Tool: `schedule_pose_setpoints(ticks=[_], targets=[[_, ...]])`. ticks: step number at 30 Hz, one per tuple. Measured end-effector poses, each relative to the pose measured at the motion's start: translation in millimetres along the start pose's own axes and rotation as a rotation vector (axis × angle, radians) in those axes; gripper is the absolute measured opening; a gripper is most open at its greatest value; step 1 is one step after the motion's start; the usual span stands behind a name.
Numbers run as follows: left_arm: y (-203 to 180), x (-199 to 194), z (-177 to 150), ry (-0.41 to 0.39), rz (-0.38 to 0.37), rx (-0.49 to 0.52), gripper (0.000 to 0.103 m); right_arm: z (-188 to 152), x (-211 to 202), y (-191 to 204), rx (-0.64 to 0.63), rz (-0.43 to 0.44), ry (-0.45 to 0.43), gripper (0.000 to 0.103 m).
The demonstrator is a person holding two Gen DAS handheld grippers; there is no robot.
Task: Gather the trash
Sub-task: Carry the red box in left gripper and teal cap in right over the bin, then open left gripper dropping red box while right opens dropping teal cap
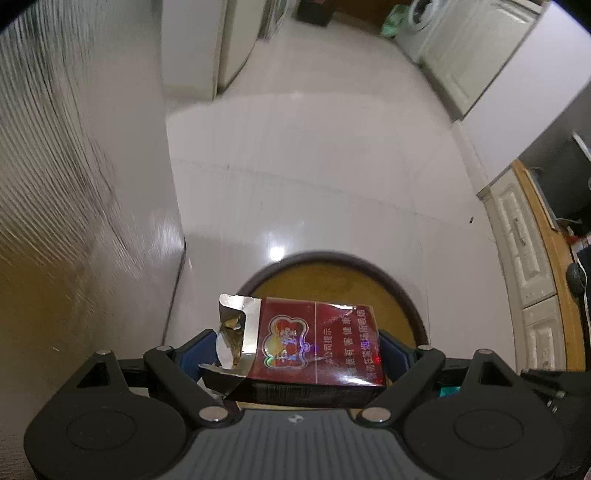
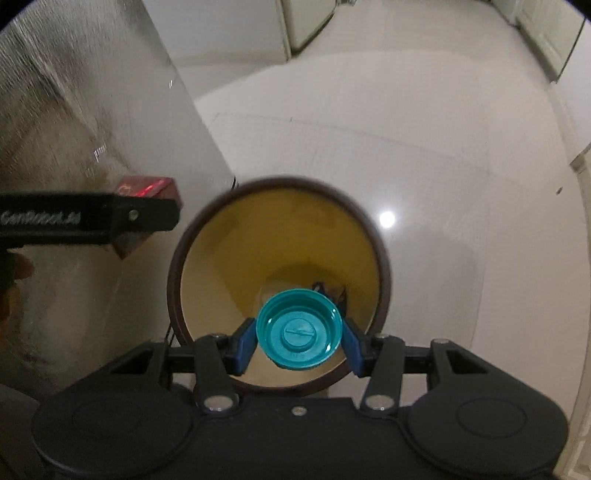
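Note:
My left gripper [image 1: 295,354] is shut on a red cigarette pack [image 1: 314,343] with a torn open foil top, held just above the near rim of a round bin [image 1: 399,284] with a dark rim and yellow inside. My right gripper [image 2: 298,343] is shut on a teal bottle cap [image 2: 298,334], held over the mouth of the same bin [image 2: 192,251]. In the right wrist view the left gripper's finger [image 2: 110,218] and the red pack [image 2: 147,188] show at the left, beside the bin's rim.
The bin stands on a glossy white tiled floor [image 1: 314,166]. A grey streaked wall [image 1: 55,166] runs along the left. White cabinets [image 1: 524,236] with a wooden counter line the right, and a washing machine [image 1: 417,22] stands at the far end.

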State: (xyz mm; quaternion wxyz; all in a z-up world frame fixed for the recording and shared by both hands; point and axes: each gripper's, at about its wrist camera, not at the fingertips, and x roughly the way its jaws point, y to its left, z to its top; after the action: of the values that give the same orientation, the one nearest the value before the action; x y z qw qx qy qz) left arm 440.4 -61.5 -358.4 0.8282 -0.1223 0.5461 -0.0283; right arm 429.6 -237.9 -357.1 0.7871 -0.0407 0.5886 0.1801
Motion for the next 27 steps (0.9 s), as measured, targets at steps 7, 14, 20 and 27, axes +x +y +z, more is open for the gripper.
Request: schedule_pose_setpoints(ticks=[7,14,20,27], targets=[[3,36,7,0.051,-0.044,-0.044,0.09,4,37,-4,0.09,0.05,0.057,0.051],[4,58,13,0.048,-0.103,-0.056,0.09,7,59,2,0.099,0.063,0.097,0.051],[4,67,14,0.046,-0.134,-0.059,0.091,6,66,0,0.113,0.107,0.113,0.051],[3,78,15,0.101,-0.091,-0.035,0.1,1,67,-3,0.121,0.126,0.137,0.068]])
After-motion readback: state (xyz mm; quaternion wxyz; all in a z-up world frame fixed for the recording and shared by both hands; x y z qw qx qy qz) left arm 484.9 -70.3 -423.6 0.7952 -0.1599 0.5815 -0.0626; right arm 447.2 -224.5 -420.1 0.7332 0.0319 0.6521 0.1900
